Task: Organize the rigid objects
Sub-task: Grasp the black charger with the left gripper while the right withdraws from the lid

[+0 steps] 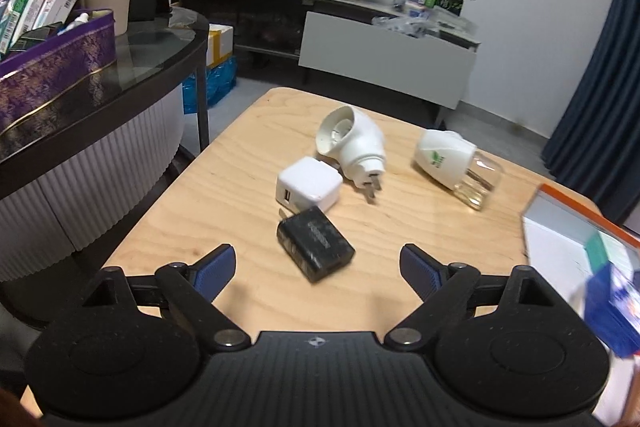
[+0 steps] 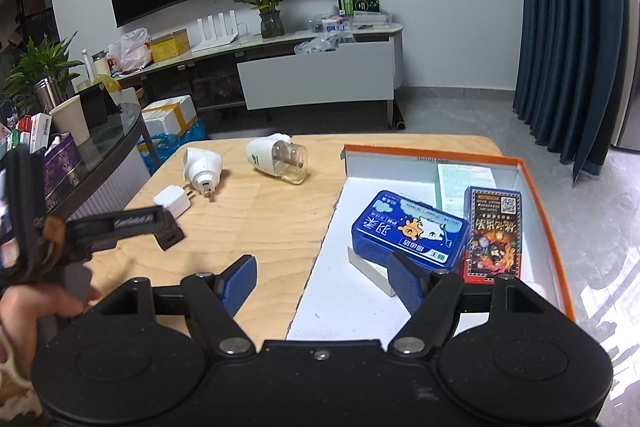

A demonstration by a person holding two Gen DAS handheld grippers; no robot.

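Black charger (image 1: 315, 249): lies flat on the worktop (image 1: 224, 187) at 12 o'clock from the left tongs (image 1: 316, 259), between the lines of their spread fingers, untouched; writing on its top too blurred to read.
White charger (image 1: 309, 188): cube with a USB port facing the camera, just beyond the black one at 12 o'clock, near but apart.
White plug (image 1: 352, 143): round-faced, prongs toward the camera, just beside the white charger at its 1 o'clock.
Repellent heater (image 1: 456, 165): white body with a green leaf mark, clear bottle with a little liquid, on its side at 2 o'clock from the chargers, well apart.
Left tongs: released, blue pads wide apart, grasping nothing; in the right wrist view its side shows white lettering, not clearly readable.
Right tongs (image 2: 322, 281): released, empty, over the near left edge of the box (image 2: 538, 187).
Box: orange-rimmed, white inside, at 3 o'clock on the worktop.
Blue tin (image 2: 410, 233): in the box, Chinese writing and a cartoon bear, leaning on a white slab (image 2: 370, 269).
Card pack (image 2: 494, 235): dark, upside down, QR code and Chinese title, just right of the tin.
Leaflet (image 2: 466, 183): flat at the far side of the box.
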